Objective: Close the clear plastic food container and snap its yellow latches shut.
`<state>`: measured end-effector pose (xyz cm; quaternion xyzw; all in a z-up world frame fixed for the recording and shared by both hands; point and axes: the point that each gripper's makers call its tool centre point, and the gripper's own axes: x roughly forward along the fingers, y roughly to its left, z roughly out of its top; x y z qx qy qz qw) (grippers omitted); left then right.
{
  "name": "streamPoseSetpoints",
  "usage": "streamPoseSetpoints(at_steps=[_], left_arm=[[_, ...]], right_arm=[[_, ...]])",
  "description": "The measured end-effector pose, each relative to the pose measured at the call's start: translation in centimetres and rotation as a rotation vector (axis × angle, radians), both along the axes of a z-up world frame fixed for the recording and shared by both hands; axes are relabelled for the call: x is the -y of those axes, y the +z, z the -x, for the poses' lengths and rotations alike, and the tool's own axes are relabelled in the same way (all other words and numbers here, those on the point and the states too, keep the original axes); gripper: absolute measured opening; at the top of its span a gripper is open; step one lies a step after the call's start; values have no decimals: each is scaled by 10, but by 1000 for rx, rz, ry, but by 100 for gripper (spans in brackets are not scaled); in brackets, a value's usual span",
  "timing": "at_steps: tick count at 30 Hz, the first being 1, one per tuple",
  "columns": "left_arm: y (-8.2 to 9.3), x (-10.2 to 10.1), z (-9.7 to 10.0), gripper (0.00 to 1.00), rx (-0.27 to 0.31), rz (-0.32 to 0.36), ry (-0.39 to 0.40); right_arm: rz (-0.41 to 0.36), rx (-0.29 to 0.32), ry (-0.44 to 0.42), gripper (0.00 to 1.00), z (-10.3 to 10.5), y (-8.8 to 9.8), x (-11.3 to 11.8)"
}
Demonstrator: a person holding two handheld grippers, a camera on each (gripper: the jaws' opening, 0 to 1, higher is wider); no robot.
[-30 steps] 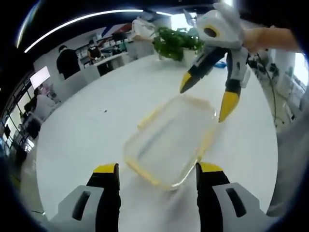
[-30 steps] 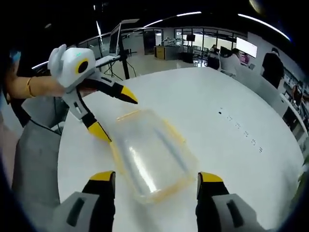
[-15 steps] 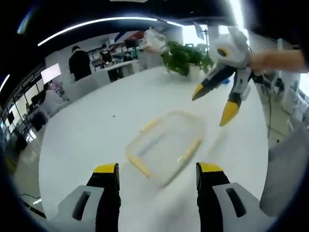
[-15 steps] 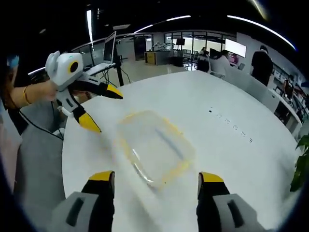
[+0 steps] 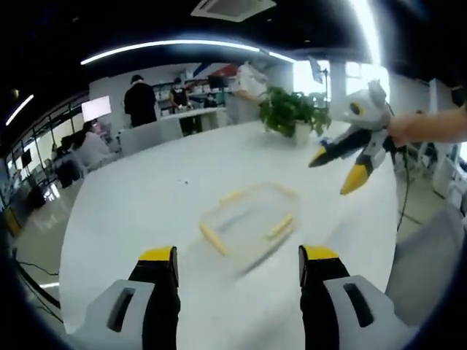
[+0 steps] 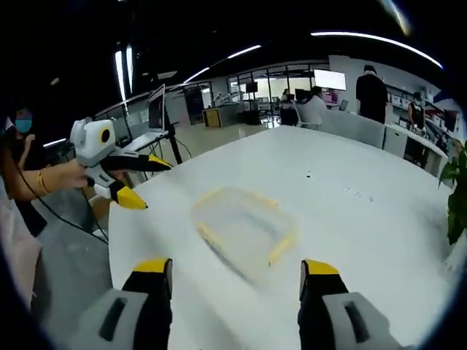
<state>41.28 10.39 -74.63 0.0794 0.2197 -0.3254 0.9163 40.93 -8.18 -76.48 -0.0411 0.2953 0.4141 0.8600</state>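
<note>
The clear plastic food container (image 5: pixel 248 222) lies flat near the middle of the white round desk (image 5: pixel 146 211), its lid apparently on; motion blur makes it hard to tell whether the yellow latches (image 5: pixel 213 238) along its sides are folded down or standing out. In the right gripper view the container (image 6: pixel 244 226) sits ahead of the jaws, well apart from them, with a yellow latch (image 6: pixel 281 249) on its near right edge.

By its look the box is light, thin-walled and stiff, with a smooth surface that would skid on the slick desk if pushed from one side only. A fair plan would be to brace it from above or from the opposite side while pressing each latch at its middle, down against the wall until it clicks. The plastic is not fragile, though a latch hinge could give under a crooked push.

The left claw (image 5: pixel 237 264) is spread wide and empty, held back from the container. The right claw (image 6: pixel 237 275) is likewise spread and holds nothing; it also hangs in the air above the desk's far right side (image 5: pixel 337 168) in the left gripper view.

No brand, label or readable writing shows on the container or the desk.

A potted plant (image 5: pixel 292 113) stands at the far edge.
</note>
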Motion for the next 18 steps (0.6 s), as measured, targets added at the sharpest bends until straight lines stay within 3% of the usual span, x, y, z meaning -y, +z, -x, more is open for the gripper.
streamPoseSetpoints(at_steps=[4, 6, 18], left_arm=[[2, -10, 12, 70, -7, 66, 48], [-2, -14, 20, 73, -40, 75, 58], [1, -31, 40, 82, -25, 140, 120]], right_arm=[[-18, 3, -19, 72, 13, 0, 1], [-32, 5, -28, 72, 20, 1, 0], [-75, -14, -61, 74, 53, -7, 3]])
